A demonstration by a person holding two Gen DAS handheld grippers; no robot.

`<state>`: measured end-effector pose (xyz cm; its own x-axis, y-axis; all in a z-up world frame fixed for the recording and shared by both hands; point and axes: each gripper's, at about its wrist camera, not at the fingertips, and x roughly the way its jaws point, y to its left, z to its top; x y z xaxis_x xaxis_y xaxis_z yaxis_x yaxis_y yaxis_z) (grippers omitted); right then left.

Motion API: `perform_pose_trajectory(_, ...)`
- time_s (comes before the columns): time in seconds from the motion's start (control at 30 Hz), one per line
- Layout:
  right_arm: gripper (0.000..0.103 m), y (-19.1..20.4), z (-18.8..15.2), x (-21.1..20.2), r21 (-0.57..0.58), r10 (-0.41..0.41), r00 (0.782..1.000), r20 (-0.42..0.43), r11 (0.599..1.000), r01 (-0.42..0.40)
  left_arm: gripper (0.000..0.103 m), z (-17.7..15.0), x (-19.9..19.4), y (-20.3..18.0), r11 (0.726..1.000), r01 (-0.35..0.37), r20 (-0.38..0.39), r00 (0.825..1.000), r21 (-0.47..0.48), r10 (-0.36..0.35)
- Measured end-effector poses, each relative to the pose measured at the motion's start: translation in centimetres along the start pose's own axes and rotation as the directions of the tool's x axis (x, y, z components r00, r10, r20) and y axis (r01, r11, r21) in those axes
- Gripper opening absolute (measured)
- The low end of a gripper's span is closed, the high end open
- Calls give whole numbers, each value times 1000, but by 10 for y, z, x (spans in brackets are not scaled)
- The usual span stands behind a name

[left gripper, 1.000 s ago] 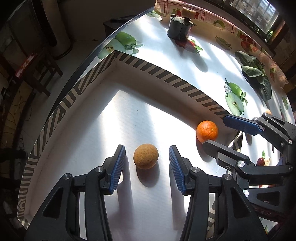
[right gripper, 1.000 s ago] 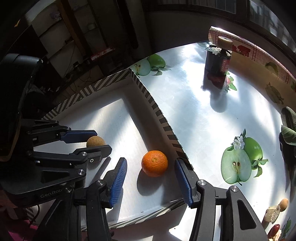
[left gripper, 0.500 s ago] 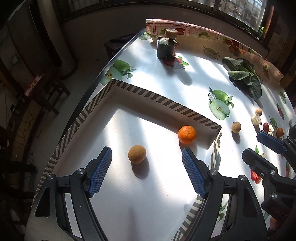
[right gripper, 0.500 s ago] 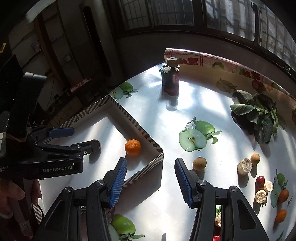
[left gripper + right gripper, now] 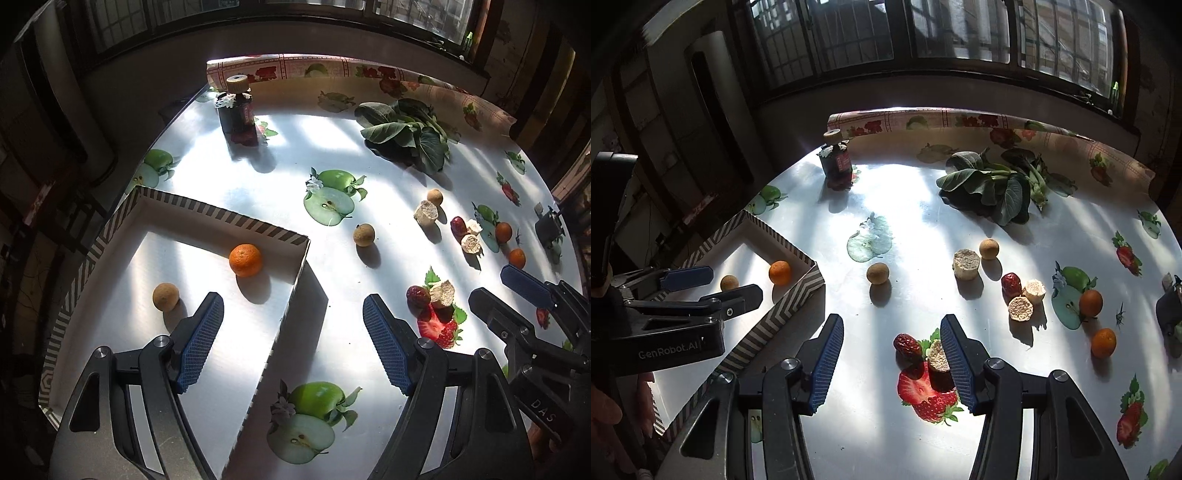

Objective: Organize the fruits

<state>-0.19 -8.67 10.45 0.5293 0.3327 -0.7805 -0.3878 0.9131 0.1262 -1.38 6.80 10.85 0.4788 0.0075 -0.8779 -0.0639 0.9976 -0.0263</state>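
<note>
A striped-rim box (image 5: 221,216) (image 5: 798,295) sits at the table's left and holds an orange (image 5: 245,260) (image 5: 779,272) and a brown round fruit (image 5: 166,296) (image 5: 729,282). My left gripper (image 5: 293,339) (image 5: 713,286) is open and empty above the box's right wall. My right gripper (image 5: 892,363) (image 5: 513,291) is open and empty over the table, close to a red date (image 5: 907,345) and a pale cut piece (image 5: 937,356). Another brown fruit (image 5: 364,235) (image 5: 878,273) lies on the table beside the box.
More dates, pale cut pieces, brown fruits and small oranges (image 5: 1090,302) lie scattered at right. A leafy green bunch (image 5: 997,184) and a dark bottle (image 5: 836,162) stand at the back. A dark object (image 5: 1169,310) sits at the far right edge.
Both grippers have pulled up and back from the box, leaving the orange and the brown fruit inside. Both have shifted right, and the right one is now over the loose fruits.
</note>
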Motion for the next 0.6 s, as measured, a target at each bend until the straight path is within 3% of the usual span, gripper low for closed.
perform_pose_trajectory(0.33,53,-59,-24,-28,105,-76,997,0,992,76,79,8,3,-46,998,28,1,1000,55,-29)
perform_pose_trajectory(0.6,53,-84,-32,-38,151,-96,995,-5,984,96,79,13,8,-65,996,25,5,1000,83,-25)
